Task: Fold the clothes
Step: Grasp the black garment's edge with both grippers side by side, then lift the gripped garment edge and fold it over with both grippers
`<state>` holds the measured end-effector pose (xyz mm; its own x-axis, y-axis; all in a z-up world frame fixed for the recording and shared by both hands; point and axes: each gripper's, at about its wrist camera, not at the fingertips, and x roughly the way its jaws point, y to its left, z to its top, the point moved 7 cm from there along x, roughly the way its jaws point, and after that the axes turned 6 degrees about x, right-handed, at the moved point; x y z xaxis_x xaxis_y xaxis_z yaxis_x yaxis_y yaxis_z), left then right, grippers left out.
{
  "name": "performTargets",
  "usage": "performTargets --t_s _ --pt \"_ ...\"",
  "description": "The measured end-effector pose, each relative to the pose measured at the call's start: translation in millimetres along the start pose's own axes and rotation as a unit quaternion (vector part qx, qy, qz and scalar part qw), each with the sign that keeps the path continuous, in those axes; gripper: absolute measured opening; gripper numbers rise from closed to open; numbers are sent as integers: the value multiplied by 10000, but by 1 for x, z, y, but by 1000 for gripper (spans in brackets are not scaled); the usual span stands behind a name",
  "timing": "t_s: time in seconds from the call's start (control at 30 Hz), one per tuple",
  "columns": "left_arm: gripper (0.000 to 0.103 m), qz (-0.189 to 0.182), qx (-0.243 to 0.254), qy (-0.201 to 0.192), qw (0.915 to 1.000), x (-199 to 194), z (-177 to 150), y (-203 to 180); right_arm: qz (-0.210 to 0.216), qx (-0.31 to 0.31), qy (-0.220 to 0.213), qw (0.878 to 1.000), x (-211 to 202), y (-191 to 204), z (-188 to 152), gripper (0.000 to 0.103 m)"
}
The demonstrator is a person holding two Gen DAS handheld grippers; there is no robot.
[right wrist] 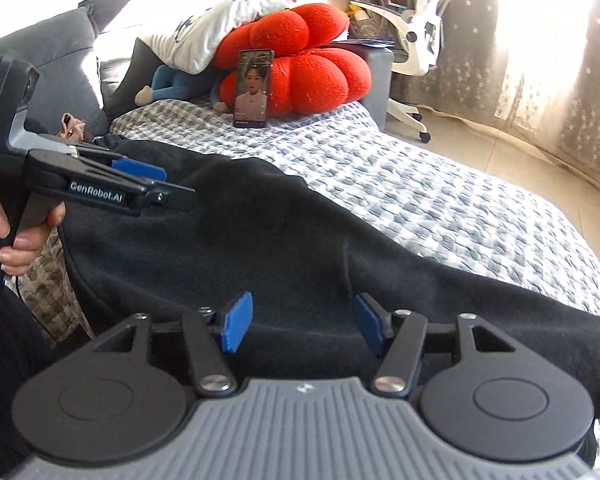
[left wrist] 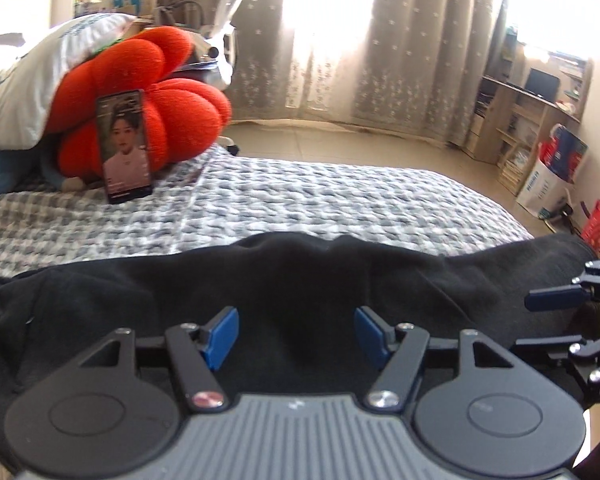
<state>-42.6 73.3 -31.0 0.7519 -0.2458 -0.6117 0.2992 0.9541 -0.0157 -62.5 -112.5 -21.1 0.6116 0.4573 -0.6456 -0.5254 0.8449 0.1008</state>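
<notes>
Black fleece, soft and matte, lies in a long rumpled band across the near edge of the bed (left wrist: 340,196): this is the garment (left wrist: 300,280), with a raised fold along its far side. Under it the bedspread is a puckered blue-and-white check.

The left gripper (left wrist: 296,334) hangs just above the cloth, blue pads set wide apart with nothing between them. The right gripper (right wrist: 302,322) is likewise spread wide over the garment, empty. In the right wrist view, a hand (right wrist: 16,236) wraps the left gripper's handle at the left.

At the far left of the bed sits a plump red cushion (left wrist: 152,92), lobed like a pumpkin, with a phone (left wrist: 125,146) propped upright against it, screen lit. A white pillow (left wrist: 40,76) slumps over the cushion.

Beyond the bed, the floor is pale tile. Grey lace-patterned curtains (left wrist: 412,48) glow with daylight. A white office chair (right wrist: 424,36) stands by the far corner, and wooden shelves (left wrist: 528,120) line the right wall.
</notes>
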Motion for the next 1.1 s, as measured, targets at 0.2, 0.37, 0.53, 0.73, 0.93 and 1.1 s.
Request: performTargets --t_s 0.2,0.37,0.53,0.73,0.93,1.1 --pt "67 -818 705 94 9941 16 0 -66 -393 721 75 9966 -26 -49 -20 67" --pt "69 -1505 1299 122 9800 26 -4 -119 -720 1677 273 9828 -38 -98 -42 67" --pt "70 -1627 1812 143 9698 31 -17 -145 -590 2946 279 9534 -37 -141 -54 67" --pt "69 -1551 1831 168 9706 37 -23 -146 -233 4305 5 9023 -33 -176 -50 67" --pt "26 -1463 1163 -157 9823 31 -10 -119 -561 4480 -298 8918 -25 -190 -33 20" --pt "12 -1382 601 -427 9877 26 2 -97 -473 4128 -981 9043 -37 -176 2 13"
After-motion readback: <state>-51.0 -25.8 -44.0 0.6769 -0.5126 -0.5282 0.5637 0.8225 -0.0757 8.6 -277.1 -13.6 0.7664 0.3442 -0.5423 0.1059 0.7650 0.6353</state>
